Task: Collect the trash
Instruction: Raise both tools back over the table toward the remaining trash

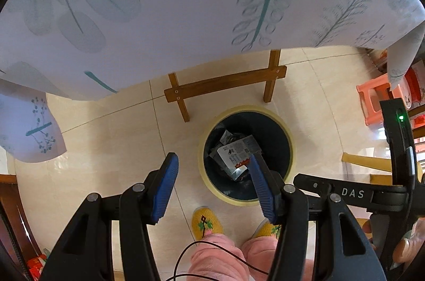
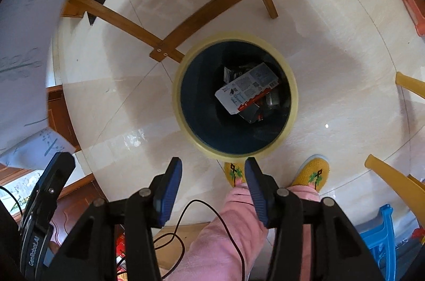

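Observation:
A round trash bin with a pale yellow rim (image 1: 288, 133) (image 2: 183, 119) and dark inside stands on the tiled floor. A white printed carton (image 1: 233, 154) (image 2: 247, 87) and dark wrappers lie in it. My left gripper (image 1: 212, 161) is open and empty, hovering above the bin's left edge; its right fingertip overlaps the carton in view. My right gripper (image 2: 212, 166) is open and empty, above the floor just in front of the bin. The right gripper's body (image 1: 353, 193) shows at the right of the left wrist view.
A table with a leaf-print white cloth (image 1: 186, 2) overhangs the bin; its wooden leg frame (image 1: 225, 84) (image 2: 212, 12) stands behind. The person's yellow slippers (image 1: 207, 224) (image 2: 313, 172) and pink trousers are in front. An orange stool (image 1: 374, 100), blue stool (image 2: 382, 241) and yellow chair legs (image 2: 393, 180) stand right.

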`<state>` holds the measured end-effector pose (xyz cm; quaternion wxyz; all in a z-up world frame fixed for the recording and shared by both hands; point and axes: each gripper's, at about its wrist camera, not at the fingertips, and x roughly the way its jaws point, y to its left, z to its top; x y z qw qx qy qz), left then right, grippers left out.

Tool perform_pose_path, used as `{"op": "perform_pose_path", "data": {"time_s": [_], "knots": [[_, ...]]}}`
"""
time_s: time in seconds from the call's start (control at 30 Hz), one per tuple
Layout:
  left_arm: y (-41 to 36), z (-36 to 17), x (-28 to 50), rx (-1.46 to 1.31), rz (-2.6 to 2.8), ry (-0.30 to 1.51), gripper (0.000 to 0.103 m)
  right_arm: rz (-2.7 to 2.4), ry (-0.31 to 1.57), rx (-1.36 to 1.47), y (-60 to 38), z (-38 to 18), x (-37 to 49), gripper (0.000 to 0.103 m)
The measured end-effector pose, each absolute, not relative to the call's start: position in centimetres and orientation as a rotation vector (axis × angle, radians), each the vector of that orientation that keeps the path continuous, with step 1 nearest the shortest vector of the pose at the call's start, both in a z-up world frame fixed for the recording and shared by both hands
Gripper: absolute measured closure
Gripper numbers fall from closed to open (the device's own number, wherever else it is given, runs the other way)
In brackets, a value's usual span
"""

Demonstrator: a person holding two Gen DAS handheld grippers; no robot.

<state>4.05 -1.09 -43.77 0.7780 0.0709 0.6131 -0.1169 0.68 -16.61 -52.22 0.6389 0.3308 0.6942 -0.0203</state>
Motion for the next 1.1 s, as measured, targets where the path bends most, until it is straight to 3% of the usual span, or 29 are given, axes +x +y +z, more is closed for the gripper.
{"op": "perform_pose_path", "data": {"time_s": [0.8,1.1], "knots": [[-0.9,-21.1,0.6,0.109,-0.254,1.161,0.049,0.138,1.393,0.583,-15.7,-28.5,-1.3,0.054],[-1.6,-13.8,-1.9,0.125,-0.224,1.047,0.048,0.192,1.213,0.516,-17.8,-20.2,-1.5,0.054]]}}
